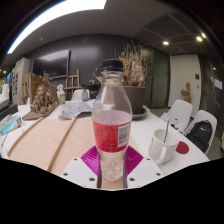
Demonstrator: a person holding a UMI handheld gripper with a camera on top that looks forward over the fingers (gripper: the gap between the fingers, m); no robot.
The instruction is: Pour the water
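The claw (112,165) grips the bottle (111,118) at frame centre, upright, cap apparently on, pads pressing its lower sides. The cup (163,146) stands lower right on the desk (50,140). Step: carrying. Next, probably, comes swinging right and tilting over the cup.

bottle (111,115): clear, red label, black cap | mug (163,145): white | pads (92,157): magenta

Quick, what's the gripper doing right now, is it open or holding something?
Gripper: shut on the water bottle, held upright above the table, with a white mug beside it.
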